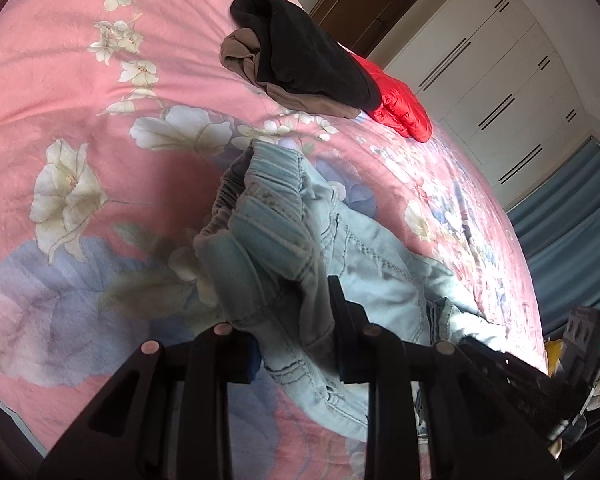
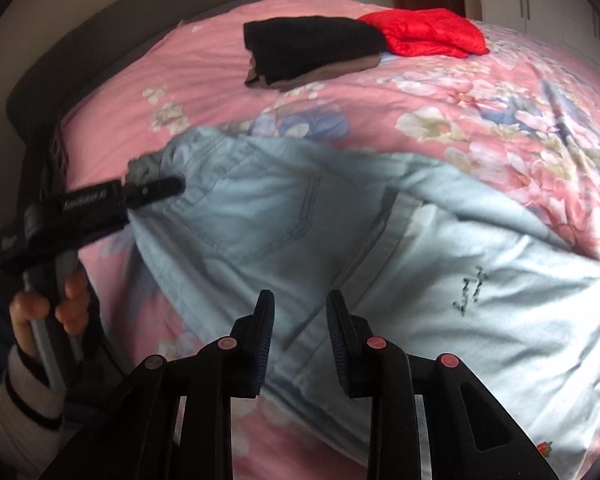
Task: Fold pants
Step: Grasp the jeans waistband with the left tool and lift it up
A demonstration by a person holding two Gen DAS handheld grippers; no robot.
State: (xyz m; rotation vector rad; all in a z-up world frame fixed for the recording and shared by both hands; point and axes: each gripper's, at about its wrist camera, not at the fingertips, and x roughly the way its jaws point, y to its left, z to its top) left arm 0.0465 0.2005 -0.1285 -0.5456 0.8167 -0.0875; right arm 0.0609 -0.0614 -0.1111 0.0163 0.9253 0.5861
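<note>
Pink floral quilt (image 1: 80, 60); left gripper (image 1: 296, 320) clamps pale jeans (image 2: 260, 208), right gripper (image 2: 300, 320) seemingly parted, empty

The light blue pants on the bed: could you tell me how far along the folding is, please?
Done: the left claw has clamped the waistband of the light blue pants. In hand: the right claw, open, hovers over the seat. Left: every fold; the pants lie rumpled on the pink bedspread.
</note>
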